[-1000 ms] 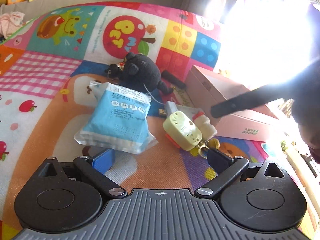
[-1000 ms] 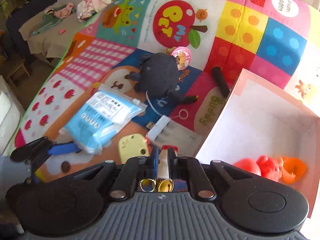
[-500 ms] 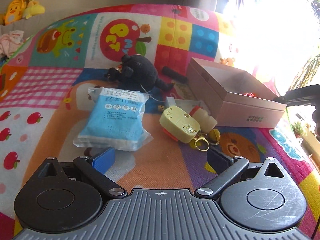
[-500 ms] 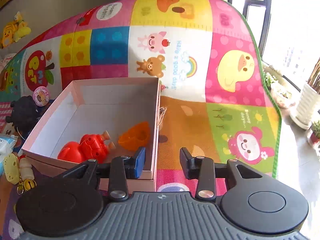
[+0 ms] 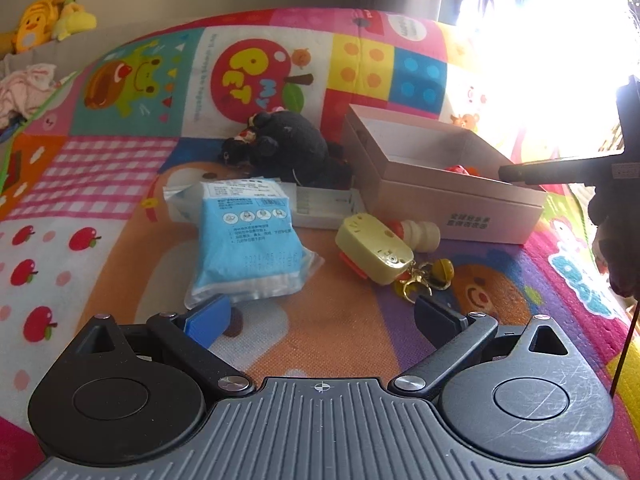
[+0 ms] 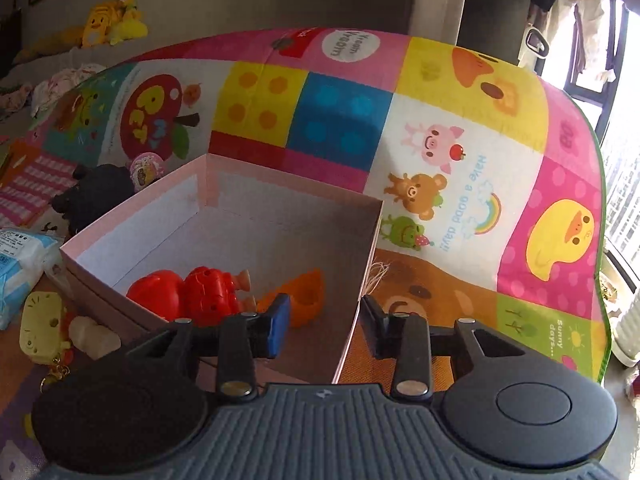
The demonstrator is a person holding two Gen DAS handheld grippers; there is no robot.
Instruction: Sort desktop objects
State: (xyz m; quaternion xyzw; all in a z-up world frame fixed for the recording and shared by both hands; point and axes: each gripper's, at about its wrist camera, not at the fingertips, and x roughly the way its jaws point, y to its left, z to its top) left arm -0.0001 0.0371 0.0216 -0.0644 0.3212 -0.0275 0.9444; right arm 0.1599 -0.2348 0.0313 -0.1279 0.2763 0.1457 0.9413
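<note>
On the far left of the play mat [image 5: 120, 216] nothing needs sorting; the clutter begins near the middle. The left gripper [image 5: 320, 316] hangs low over the mat with its jaws spread wide and nothing between them. Just ahead of its blue left finger lies a blue packet [image 5: 248, 244], long axis running away from the gripper, near end almost touching that finger. Behind the packet sits a black plush toy [image 5: 288, 148], and a flat white case [image 5: 324, 206] lies between them, partly under the packet.

To the right of the packet, ahead of the left gripper's dark right finger, is a pale yellow keychain toy [image 5: 374, 248] lying slantwise, its brass clip and small bell [image 5: 444, 268] trailing toward the gripper. A small cream figure [image 5: 418, 234] touches it on the far side.

Further right stands the open pink box [image 5: 460, 204], holding a red toy [image 6: 192, 292] and an orange piece [image 6: 304, 298]. The right gripper [image 6: 324, 322] is empty and parted, straddling the box's near right corner, blue finger inside the wall, black finger outside.

My judgement: the loose things all lie left of the box and straight ahead of the left gripper, so that hand is much the nearer, and the keychain toy or the packet looks the readiest pick.
</note>
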